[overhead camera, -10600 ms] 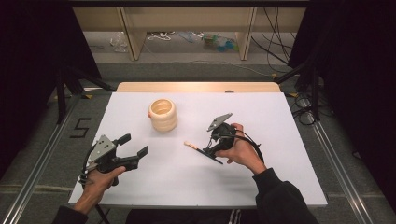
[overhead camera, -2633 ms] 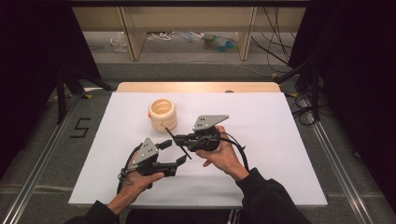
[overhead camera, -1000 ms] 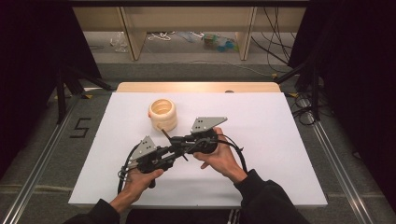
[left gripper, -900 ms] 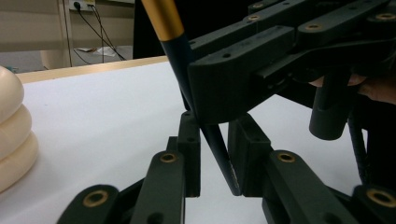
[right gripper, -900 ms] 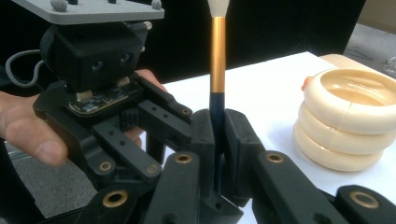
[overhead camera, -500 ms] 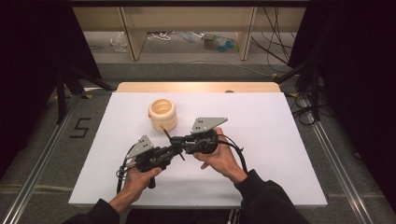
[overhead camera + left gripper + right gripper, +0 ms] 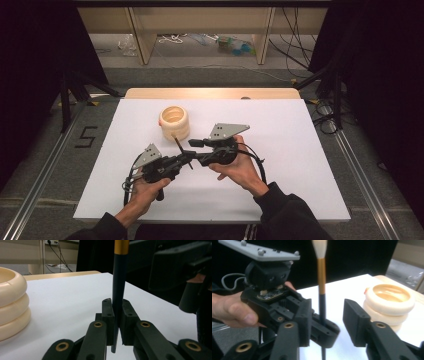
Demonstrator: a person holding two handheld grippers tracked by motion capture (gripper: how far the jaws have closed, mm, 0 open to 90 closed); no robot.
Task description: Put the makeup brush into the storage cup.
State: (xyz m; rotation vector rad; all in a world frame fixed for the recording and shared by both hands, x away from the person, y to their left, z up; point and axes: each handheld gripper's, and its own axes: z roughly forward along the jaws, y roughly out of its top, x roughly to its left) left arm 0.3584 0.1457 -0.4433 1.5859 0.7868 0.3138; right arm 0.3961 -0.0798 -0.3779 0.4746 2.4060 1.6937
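A thin brush [image 7: 177, 145] with a dark handle, gold band and white tip [image 7: 320, 247] stands tilted above the white table [image 7: 300, 150]. My left gripper [image 7: 117, 303] is shut on the lower part of the brush's handle [image 7: 119, 277]; in the high view the left gripper [image 7: 186, 160] reaches in from the left. My right gripper [image 7: 328, 315] faces it with its jaws apart on either side of the handle, not touching it. In the high view the right gripper [image 7: 196, 150] sits just right of the brush.
A cream holder of stacked rings [image 7: 174, 121] stands just behind the grippers, left of centre, and is also visible as a cream holder [image 7: 390, 302] at the right and a cream holder [image 7: 11, 305] at the left. The table's wooden far edge [image 7: 210, 93] lies behind it.
The left gripper came in from the front left, met the right one mid-table and closed on the brush, which the right gripper held earlier. Over the last second almost nothing has moved.
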